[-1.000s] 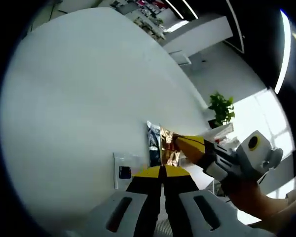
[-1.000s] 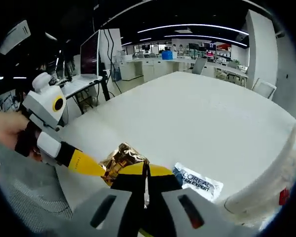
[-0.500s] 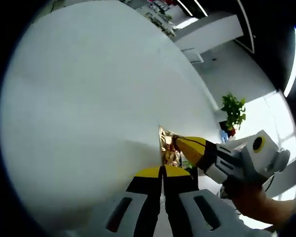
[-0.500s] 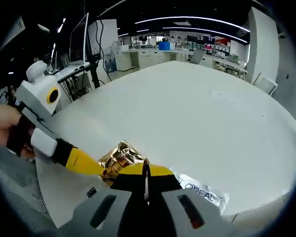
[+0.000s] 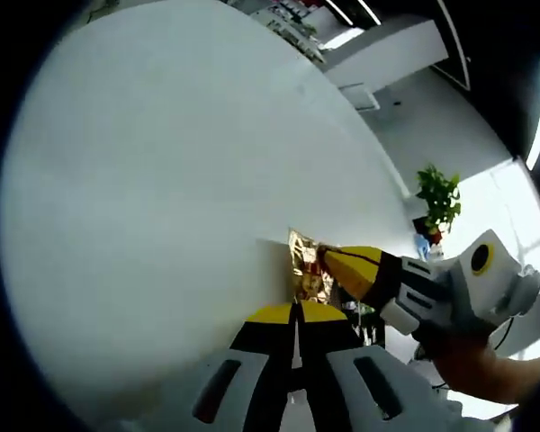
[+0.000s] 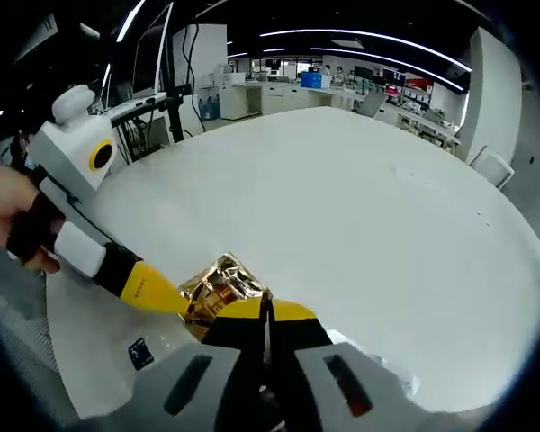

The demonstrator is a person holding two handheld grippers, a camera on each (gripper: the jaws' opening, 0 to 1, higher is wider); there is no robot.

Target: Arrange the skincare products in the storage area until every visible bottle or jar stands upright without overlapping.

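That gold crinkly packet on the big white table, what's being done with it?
A person is working with two hand-held tools at the edge of a white table. Both tools, the left tool and the right tool, have their yellow tips closed and meet at a shiny gold packet, seemingly pinching it from two sides. A hand grips the left tool's handle. A white sachet lies flat nearby.

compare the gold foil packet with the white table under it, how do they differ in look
The gold foil packet is crinkled and shiny, throwing reflections; the white table is smooth, flat and matte. The packet is small and pinched between the left gripper and right gripper; the table is broad and round-edged.
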